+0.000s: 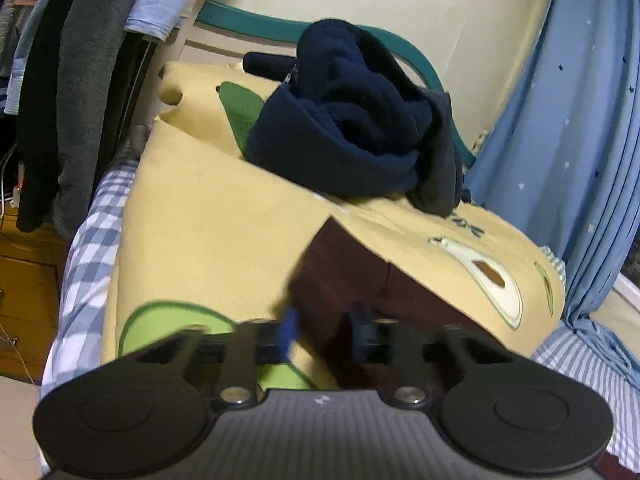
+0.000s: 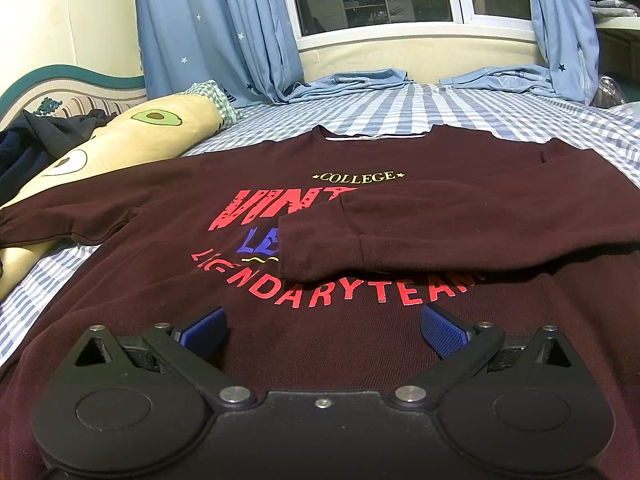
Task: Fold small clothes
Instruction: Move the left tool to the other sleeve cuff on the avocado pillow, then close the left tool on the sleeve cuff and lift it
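A maroon sweatshirt (image 2: 168,264) with red "LEGENDARY TEAM" lettering lies flat, front up, on the bed. One sleeve (image 2: 440,232) is folded across the chest. The other sleeve (image 2: 60,220) stretches left onto a yellow avocado-print pillow (image 2: 132,136). In the left wrist view, which is blurred, that sleeve's cuff end (image 1: 348,276) rests on the pillow (image 1: 208,240), and my left gripper (image 1: 325,330) is shut on it, with maroon cloth between the blue pads. My right gripper (image 2: 322,328) hovers open over the sweatshirt's lower front, with nothing between its fingers.
A crumpled navy fleece (image 1: 352,120) sits on the pillow near the teal headboard (image 1: 248,20). Blue star curtains (image 2: 224,28) hang by the window, their ends on the checked sheet (image 2: 400,108). Hanging clothes (image 1: 72,80) crowd the bed's left side.
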The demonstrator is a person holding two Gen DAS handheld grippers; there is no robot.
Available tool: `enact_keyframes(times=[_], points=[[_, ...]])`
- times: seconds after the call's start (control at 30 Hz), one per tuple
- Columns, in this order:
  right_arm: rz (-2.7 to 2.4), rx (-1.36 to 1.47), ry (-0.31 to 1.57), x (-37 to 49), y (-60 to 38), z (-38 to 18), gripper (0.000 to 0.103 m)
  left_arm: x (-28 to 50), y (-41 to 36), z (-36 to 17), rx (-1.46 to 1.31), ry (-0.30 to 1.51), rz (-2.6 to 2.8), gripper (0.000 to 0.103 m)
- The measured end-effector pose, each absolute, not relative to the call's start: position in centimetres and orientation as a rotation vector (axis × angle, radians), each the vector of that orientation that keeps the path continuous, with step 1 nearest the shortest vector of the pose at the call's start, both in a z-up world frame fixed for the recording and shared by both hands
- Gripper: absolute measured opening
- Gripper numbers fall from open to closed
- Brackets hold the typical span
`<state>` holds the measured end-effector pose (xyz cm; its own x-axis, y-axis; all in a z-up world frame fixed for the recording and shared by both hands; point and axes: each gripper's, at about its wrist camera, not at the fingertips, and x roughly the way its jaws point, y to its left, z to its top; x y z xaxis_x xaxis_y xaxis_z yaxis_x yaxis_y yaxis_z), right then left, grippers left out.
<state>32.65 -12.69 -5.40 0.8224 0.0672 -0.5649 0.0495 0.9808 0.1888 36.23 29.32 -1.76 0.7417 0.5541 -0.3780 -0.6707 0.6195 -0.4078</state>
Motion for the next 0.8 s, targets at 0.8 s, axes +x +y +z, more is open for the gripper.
enact_keyframes(times=[0.8], points=[[-0.006, 0.116, 0.614, 32.7, -13.0, -2.0, 0.103, 36.8, 11.1, 10.2, -0.164, -0.049, 0.123, 0.013]])
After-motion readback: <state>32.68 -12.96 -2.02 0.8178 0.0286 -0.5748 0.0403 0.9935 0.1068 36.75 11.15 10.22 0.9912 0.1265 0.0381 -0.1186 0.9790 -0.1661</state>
